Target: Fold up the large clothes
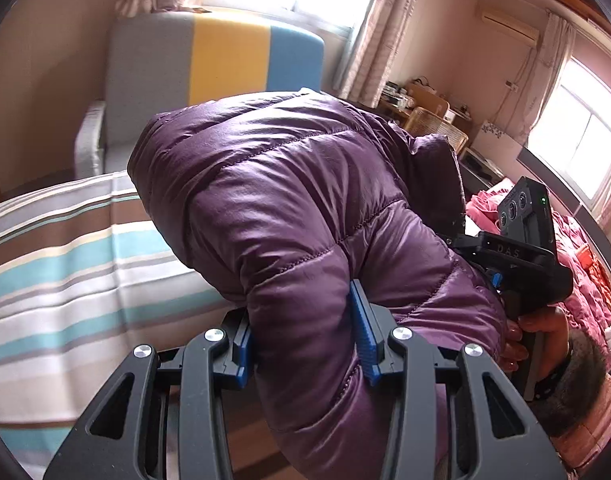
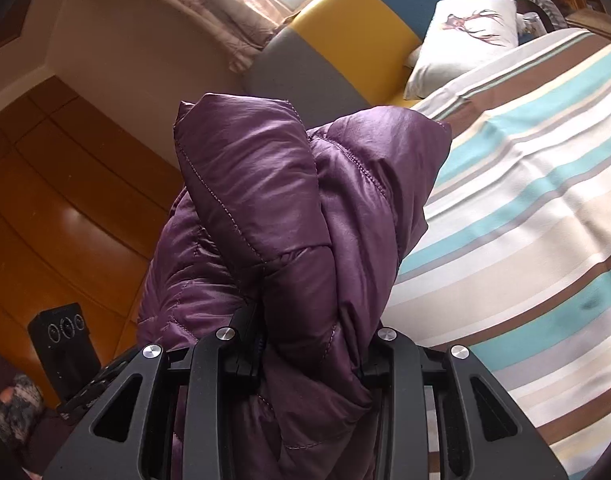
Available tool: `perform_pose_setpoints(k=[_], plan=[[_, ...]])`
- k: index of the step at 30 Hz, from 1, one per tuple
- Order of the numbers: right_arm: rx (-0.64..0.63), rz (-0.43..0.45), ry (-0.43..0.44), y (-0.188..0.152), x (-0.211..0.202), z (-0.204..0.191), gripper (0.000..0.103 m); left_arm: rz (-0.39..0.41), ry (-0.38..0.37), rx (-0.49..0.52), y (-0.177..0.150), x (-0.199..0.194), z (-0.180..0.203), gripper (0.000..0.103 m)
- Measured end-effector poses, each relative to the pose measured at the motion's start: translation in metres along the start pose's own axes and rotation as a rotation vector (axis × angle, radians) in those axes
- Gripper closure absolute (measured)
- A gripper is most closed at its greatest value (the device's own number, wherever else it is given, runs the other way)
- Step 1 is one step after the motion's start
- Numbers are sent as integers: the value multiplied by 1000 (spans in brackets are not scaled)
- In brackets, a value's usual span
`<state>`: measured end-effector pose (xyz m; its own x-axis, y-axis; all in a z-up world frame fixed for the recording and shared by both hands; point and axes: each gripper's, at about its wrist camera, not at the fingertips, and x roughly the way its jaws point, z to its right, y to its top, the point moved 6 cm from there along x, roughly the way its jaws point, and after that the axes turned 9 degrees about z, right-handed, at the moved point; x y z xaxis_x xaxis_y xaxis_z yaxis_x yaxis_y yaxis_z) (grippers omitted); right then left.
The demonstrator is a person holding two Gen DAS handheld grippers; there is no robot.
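A shiny purple quilted down jacket [image 1: 289,200] hangs bunched in the air over the striped bed. My left gripper [image 1: 305,340] is shut on a thick fold of it, with the blue pads [image 1: 363,332] pressing into the padding on both sides. In the right wrist view the same jacket [image 2: 289,208] rises in two puffy folds, and my right gripper [image 2: 309,344] is shut on its bunched edge. The right gripper's body [image 1: 517,256] and the hand holding it [image 1: 545,332] show in the left wrist view behind the jacket. The left gripper's body [image 2: 65,344] shows at lower left in the right wrist view.
A bed with a striped sheet [image 1: 73,264] in teal, brown and white lies under the jacket. A grey, yellow and blue headboard [image 1: 213,60] stands behind, with a white pillow [image 2: 461,36] beside it. Pink clothes [image 1: 581,264] lie heaped on the right. A wooden wardrobe [image 2: 65,208] stands to the left.
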<state>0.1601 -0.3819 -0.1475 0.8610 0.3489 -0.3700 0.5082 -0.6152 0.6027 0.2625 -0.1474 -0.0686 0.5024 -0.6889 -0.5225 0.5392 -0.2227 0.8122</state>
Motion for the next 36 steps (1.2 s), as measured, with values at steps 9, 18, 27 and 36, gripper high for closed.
perform_pose_setpoints(k=[9,18,27,36], plan=[[-77,-47,50,-15,39,-57,72,48,86,-59,-14,-54,-36,63],[-92,-110,71,-29,94,-89,72,62,152,-105,-33,-78,-78,63],[-106,-123,110,-37,123,-111,72,103,209,-132,-34,-88,-109,63],[-129,-165,118,-48,167,-114,72,102,274,-187,-45,-85,-157,63]])
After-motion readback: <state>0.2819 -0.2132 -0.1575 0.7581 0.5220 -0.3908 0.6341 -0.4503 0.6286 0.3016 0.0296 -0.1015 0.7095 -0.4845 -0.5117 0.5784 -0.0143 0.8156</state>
